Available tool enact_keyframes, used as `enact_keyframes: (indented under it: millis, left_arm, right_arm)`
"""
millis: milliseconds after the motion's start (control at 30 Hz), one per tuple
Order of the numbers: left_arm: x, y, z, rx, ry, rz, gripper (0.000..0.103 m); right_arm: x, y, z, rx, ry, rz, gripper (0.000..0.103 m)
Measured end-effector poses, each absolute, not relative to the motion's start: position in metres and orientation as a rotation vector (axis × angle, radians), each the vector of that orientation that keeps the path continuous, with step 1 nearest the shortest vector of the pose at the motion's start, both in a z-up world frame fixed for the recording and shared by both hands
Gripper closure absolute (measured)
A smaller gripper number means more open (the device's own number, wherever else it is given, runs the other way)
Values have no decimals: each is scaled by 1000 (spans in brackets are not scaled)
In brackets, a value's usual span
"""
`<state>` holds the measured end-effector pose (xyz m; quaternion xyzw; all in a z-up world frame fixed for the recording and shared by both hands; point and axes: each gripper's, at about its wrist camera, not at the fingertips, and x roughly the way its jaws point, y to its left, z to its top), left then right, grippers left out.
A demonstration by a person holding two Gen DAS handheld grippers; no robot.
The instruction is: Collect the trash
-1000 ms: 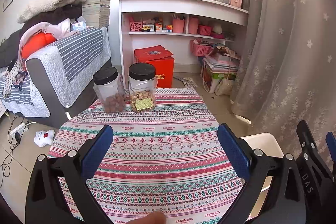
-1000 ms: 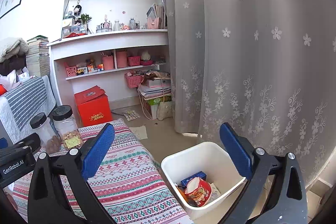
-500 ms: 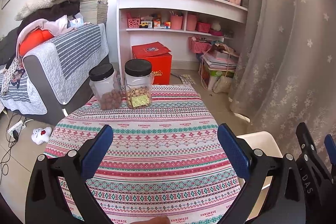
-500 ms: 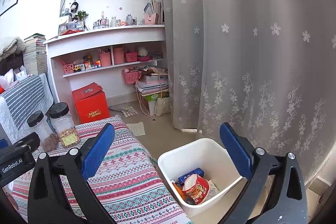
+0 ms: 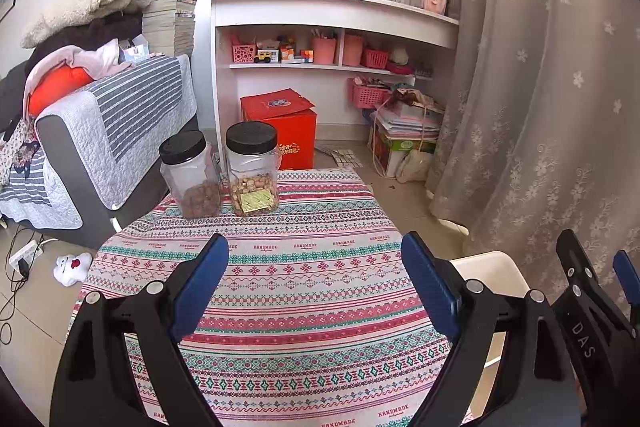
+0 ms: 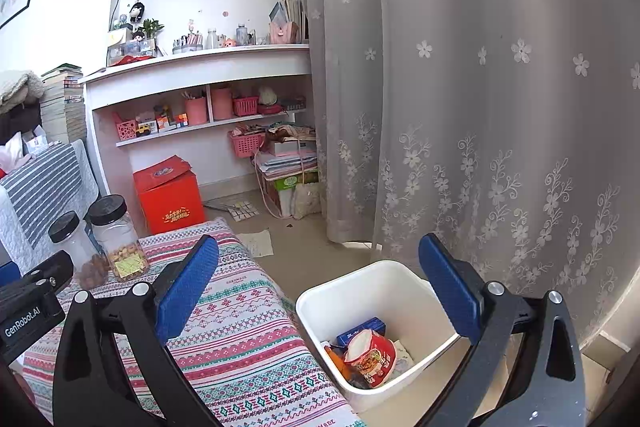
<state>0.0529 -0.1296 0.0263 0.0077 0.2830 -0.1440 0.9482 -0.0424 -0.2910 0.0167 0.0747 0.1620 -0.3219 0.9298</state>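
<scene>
Patterned cloth in pink, teal and white bands covers the round surface, and from the left wrist view the left hand-held gripper hangs over its near half with both blue pads spread wide, holding nothing. Ahead of it, at the far edge of the cloth, stand two black-lidded jars: a jar of brown snacks just left of a jar of pale nuts, almost touching. Beyond them sits a red box on the floor under the white shelves. Off to this gripper's right the rim of the white bin shows past the surface edge.

From the right wrist view the right hand-held gripper is likewise spread and empty, poised above the gap between surface and bin. The white bin stands on the floor just beside the cloth, below and slightly right of the pads; inside lie a red instant-noodle cup, tipped on its side, and a blue carton behind it. A flowered grey curtain hangs beyond
</scene>
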Motion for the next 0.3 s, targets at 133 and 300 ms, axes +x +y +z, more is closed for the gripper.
enact_keyframes:
  millis: [133,300]
  left_arm:
    - [53,-129,29,5,573,-298,17]
    - [50,-132,32,20,568,-290,7]
  right_arm:
    - [-43,-291,17,153,330,-660,7]
    - [-43,-291,17,154,329,-660,7]
